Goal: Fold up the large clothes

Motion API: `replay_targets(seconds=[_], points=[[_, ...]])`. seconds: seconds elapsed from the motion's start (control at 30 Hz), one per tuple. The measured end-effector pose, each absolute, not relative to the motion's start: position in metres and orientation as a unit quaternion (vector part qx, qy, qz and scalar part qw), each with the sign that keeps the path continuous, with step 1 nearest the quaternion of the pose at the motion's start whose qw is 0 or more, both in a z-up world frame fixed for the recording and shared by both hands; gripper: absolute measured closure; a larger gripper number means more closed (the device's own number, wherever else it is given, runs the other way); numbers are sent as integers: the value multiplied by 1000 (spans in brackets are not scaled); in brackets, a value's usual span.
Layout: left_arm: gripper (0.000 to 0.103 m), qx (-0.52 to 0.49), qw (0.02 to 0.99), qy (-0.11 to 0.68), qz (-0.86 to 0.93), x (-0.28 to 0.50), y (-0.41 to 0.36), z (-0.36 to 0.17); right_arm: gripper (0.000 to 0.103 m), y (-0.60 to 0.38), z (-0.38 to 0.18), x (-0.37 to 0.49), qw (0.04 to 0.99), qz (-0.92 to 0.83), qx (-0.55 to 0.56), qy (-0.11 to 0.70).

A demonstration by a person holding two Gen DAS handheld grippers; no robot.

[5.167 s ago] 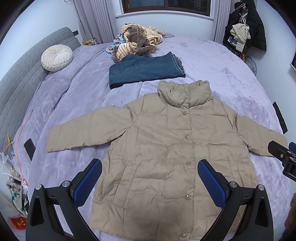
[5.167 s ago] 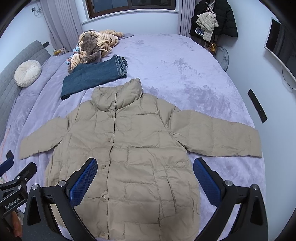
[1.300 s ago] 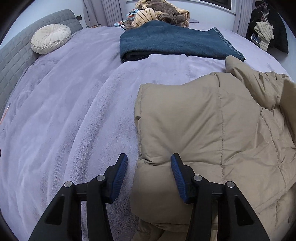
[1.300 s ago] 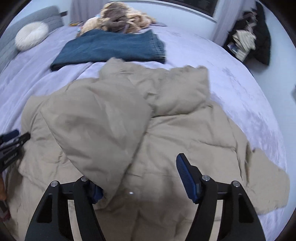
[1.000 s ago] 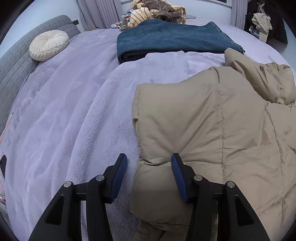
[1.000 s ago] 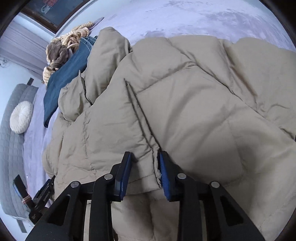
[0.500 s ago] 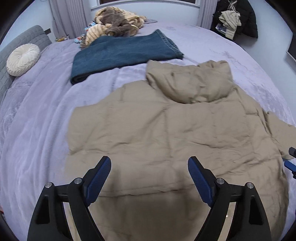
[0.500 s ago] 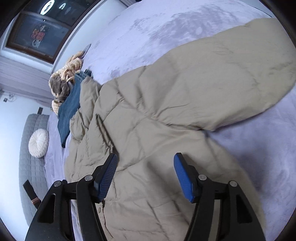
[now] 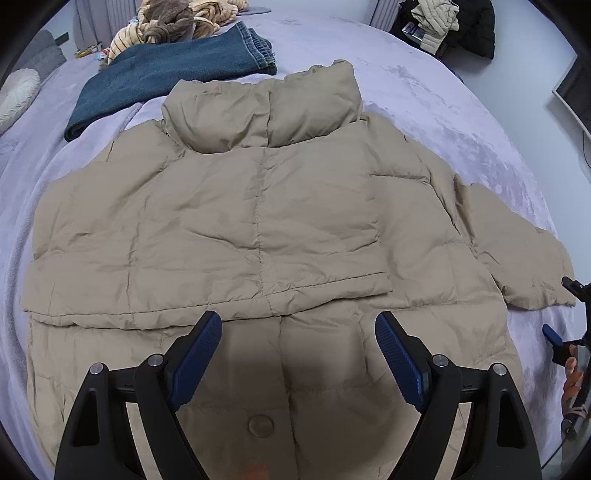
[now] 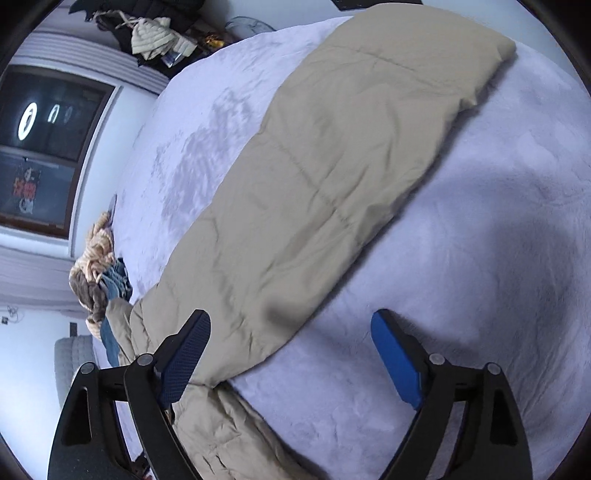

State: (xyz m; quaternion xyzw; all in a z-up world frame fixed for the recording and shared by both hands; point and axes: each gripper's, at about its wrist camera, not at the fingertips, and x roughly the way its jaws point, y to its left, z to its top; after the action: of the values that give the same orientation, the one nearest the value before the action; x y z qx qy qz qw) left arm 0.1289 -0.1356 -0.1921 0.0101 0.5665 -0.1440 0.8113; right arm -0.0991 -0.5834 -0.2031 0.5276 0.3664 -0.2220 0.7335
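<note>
A beige puffer jacket [image 9: 258, 221] lies on the lilac bed. Its left sleeve is folded across the front and reaches about two thirds of the way over. Its right sleeve [image 9: 517, 254] still stretches out to the right. My left gripper [image 9: 298, 350] is open and empty just above the jacket's lower front. My right gripper [image 10: 290, 354] is open and empty, tilted sideways, low over the bed beside the outstretched right sleeve [image 10: 351, 166]. Its left finger [image 10: 186, 354] is at the sleeve's near edge. The right gripper also shows in the left wrist view [image 9: 561, 325].
Folded blue jeans [image 9: 166, 74] lie behind the jacket's collar. A pile of striped and brown clothes [image 9: 173, 22] sits further back. A round white cushion [image 9: 14, 96] is at the far left. Dark coats [image 9: 454, 26] hang at the back right. The bed edge is near the right sleeve's cuff.
The left gripper let go of the folded left sleeve, opened wide and pulled back to the jacket's middle. The right gripper released the jacket, opened and moved out along the right sleeve.
</note>
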Motion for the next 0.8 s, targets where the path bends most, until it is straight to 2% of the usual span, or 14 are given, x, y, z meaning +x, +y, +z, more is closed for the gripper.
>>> replay_targets(seconds=[0.2, 0.53, 0.57, 0.6, 0.63, 0.67, 0.8], points=[[17, 8, 792, 592, -150, 129, -151, -199, 0, -617, -209, -90, 734, -215, 560, 319], [17, 8, 818, 562, -126, 129, -147, -179, 1, -657, -219, -55, 687, -154, 664, 250], [17, 7, 822, 556, -122, 130, -143, -176, 8, -657, -222, -52, 676, -154, 677, 247], [17, 4, 826, 551, -116, 132, -137, -174, 20, -655, -223, -51, 667, -156, 685, 248], [17, 1, 829, 548, -114, 133, -132, -172, 63, -654, -226, -47, 657, -161, 688, 261], [17, -3, 832, 543, -113, 135, -125, -171, 89, -653, -228, -44, 653, -163, 687, 273], [17, -13, 840, 531, -108, 142, -95, -171, 92, -631, -196, -21, 709, -165, 621, 290]])
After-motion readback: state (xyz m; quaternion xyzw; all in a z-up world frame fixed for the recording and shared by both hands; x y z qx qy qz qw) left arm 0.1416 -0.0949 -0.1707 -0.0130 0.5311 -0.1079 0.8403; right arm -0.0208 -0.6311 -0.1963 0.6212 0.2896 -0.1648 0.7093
